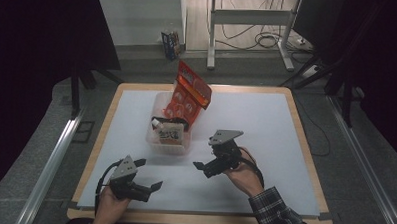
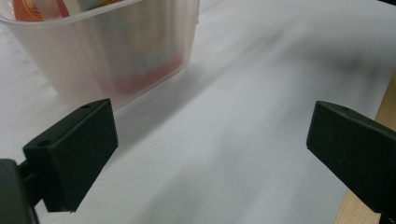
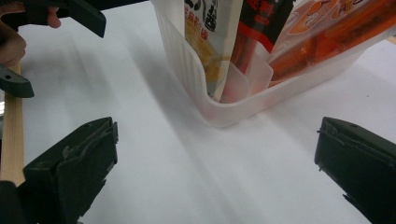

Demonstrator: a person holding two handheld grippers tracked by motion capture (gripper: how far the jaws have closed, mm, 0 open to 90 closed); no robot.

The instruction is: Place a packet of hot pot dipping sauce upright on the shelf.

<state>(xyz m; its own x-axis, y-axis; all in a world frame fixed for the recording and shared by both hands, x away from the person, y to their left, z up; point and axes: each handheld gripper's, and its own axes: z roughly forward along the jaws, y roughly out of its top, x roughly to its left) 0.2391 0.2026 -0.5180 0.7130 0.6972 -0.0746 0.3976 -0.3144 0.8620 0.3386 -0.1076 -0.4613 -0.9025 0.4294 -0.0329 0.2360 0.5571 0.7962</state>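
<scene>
High view: the bin point(image 1: 158, 140) of snack packs sits mid-table — right gripper point(image 1: 203, 168) nearer (left gripper point(image 1: 151, 174) at near edge), both wide, empty.

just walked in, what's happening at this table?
A person at the table holds tongs in each hand. Both the left tongs and the right tongs are open and hold nothing, resting low over the white table cover near its front. Between and beyond them stands a translucent plastic bin with snack packets upright in it: a tall orange packet sticks well out of the top, and a white packet sits lower. Nothing is gripped or touched right now.
</scene>
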